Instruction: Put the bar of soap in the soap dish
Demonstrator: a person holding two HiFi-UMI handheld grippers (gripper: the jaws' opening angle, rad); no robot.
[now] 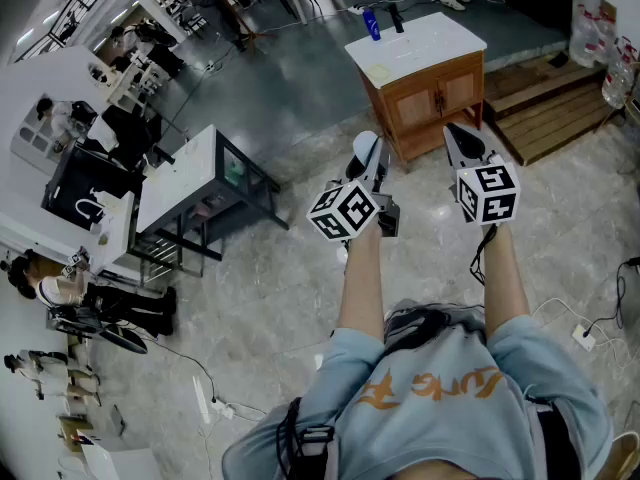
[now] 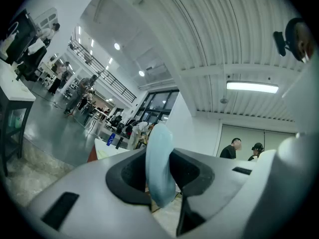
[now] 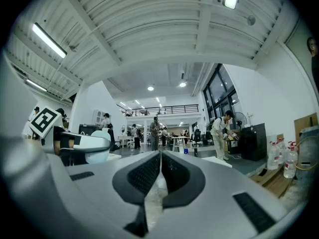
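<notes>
My left gripper [image 2: 160, 183] is shut on a pale blue bar of soap [image 2: 159, 163], which stands on edge between the dark pads and sticks out past them. In the head view, the left gripper [image 1: 366, 153] and right gripper [image 1: 456, 140] are both held out level, a little short of a wooden cabinet [image 1: 428, 93] with a white top. On that top lie a blue bottle [image 1: 372, 25], a dark object and a flat yellowish thing [image 1: 380, 71]; whether that is the soap dish I cannot tell. The right gripper [image 3: 160, 166] is shut with nothing in it.
A dark-framed table with a white top [image 1: 185, 183] stands to the left. Wooden pallets [image 1: 545, 103] and water bottles [image 1: 620, 68] lie right of the cabinet. A cable and power strip [image 1: 583, 336] are on the marble floor. People stand farther off at the left.
</notes>
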